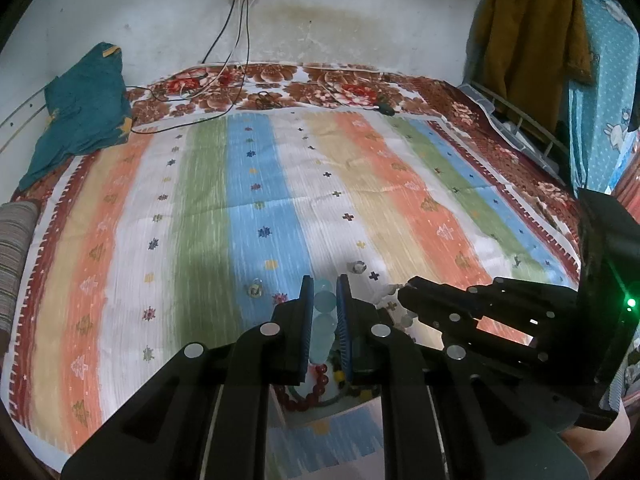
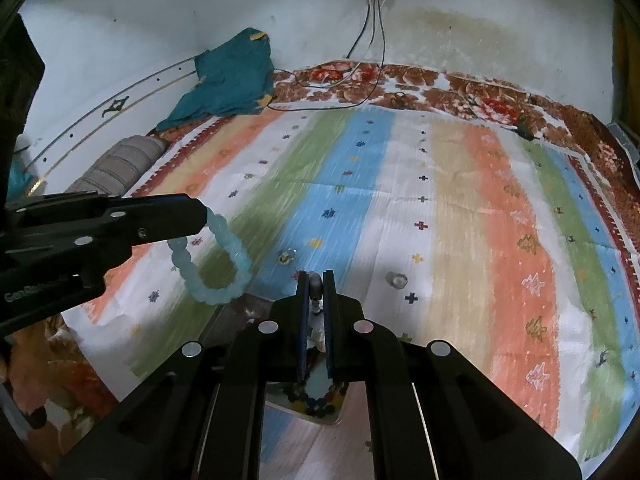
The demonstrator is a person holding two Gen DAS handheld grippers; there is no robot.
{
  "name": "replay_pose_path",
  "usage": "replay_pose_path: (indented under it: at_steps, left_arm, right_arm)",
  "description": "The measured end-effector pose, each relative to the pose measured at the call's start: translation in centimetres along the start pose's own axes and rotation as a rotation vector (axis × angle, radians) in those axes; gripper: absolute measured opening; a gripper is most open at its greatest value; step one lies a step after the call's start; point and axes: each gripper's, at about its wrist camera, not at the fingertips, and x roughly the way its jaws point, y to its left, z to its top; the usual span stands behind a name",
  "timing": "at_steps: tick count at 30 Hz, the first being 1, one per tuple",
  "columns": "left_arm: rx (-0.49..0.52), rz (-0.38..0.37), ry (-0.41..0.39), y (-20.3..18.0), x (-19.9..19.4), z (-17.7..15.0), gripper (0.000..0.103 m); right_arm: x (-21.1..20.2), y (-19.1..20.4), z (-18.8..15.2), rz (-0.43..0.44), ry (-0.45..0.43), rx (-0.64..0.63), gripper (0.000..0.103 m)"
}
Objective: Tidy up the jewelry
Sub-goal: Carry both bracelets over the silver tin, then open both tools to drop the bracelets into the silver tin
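Note:
My left gripper (image 1: 325, 280) is shut on a pale blue bead bracelet (image 1: 324, 322), which hangs as a loop above the bedspread; the right wrist view shows the same bracelet (image 2: 218, 276) under the left gripper (image 2: 202, 212). My right gripper (image 2: 316, 274) is shut on a string of grey and white beads (image 2: 316, 286). In the left wrist view those whitish beads (image 1: 390, 298) dangle from the right gripper (image 1: 404, 292). Two small rings (image 2: 286, 257) (image 2: 396, 279) lie on the striped bedspread (image 2: 400, 184). Beneath the grippers, a red bead bracelet (image 1: 316, 384) and a dark bead bracelet (image 2: 320, 402) lie in a light container.
A teal cloth (image 1: 80, 112) and a grey striped bolster (image 2: 120, 164) lie at the bed's left side. Cables (image 1: 224, 80) run from a wall socket onto the bed's far end. Clothes (image 1: 532, 40) hang at the right beside a metal rail.

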Motion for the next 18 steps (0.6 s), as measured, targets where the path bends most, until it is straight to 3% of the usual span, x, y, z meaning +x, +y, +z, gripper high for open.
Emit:
replay_pose_path:
  at_steps: [12, 13, 16, 18]
  left_arm:
    - [-0.005, 0.019, 0.036, 0.0, 0.3, -0.9, 0.013]
    - [-0.013, 0.037, 0.036, 0.2, 0.3, -0.9, 0.015]
    - [-0.037, 0.053, 0.034, 0.8, 0.3, -0.7, 0.022]
    - [-0.056, 0.060, 0.036, 1.3, 0.4, -0.6, 0.030]
  right_arm:
    - [0.7, -0.3, -0.8, 0.031, 0.053, 0.030, 0.008]
    - [0.9, -0.5, -0.8, 0.021, 0.062, 0.035, 0.012]
    - [0.8, -1.4, -0.7, -0.023, 0.056, 0.059, 0.045]
    - [0.8, -2.0, -0.7, -0.041, 0.055, 0.075, 0.045]
